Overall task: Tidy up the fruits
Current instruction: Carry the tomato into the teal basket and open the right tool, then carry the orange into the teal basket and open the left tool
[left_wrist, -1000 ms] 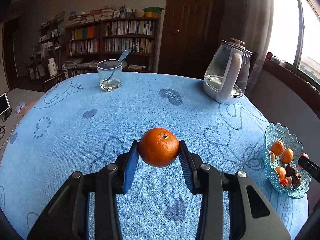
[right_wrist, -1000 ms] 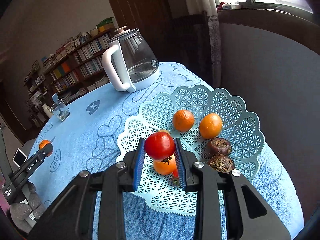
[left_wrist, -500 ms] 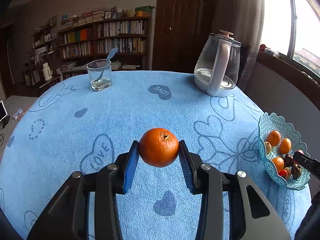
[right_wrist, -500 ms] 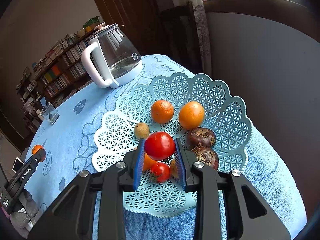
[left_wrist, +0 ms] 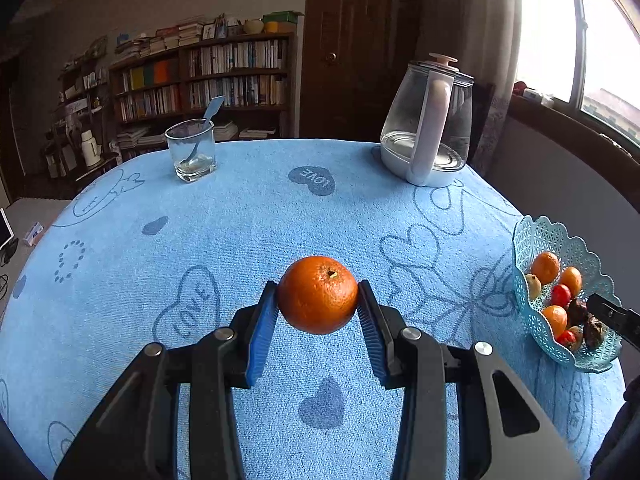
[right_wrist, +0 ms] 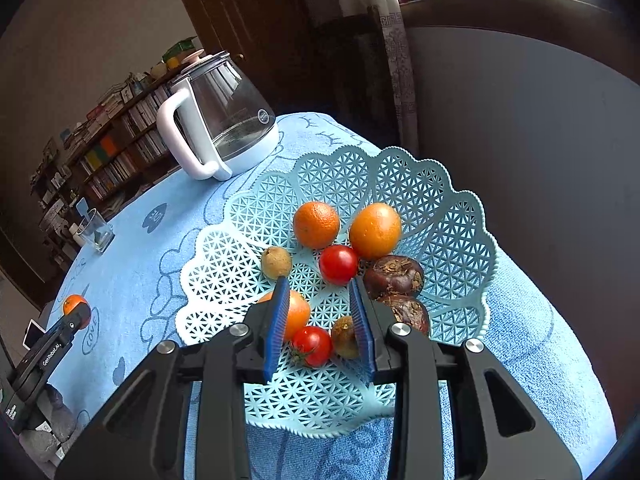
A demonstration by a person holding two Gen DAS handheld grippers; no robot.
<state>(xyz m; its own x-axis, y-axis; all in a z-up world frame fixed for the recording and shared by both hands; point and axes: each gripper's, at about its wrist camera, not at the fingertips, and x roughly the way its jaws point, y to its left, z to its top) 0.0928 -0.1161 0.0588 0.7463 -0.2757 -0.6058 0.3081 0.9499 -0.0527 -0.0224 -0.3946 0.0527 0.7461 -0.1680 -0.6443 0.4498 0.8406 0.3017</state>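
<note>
Right gripper (right_wrist: 320, 312) has let go of the tomato (right_wrist: 338, 264) since a moment ago; it now sits in the basket (right_wrist: 460, 216) between two oranges and a dark fruit, jaws open just above it. Left gripper (left_wrist: 318, 312) is clamped on an orange (left_wrist: 318, 294), held over the blue surface (left_wrist: 240, 216), well apart from the basket. Kettle (left_wrist: 428, 128) and glass (left_wrist: 191, 150) stand at the far edge.

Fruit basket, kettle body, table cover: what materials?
Fruit basket: looks like moulded plastic, pale turquoise, semi-matte; openwork lattice with scalloped rim.
Kettle: clear body, probably glass, with reflections; white handle and base look like glossy plastic.
Table cover: blue terry-like cloth, fuzzy pile, printed hearts.
</note>
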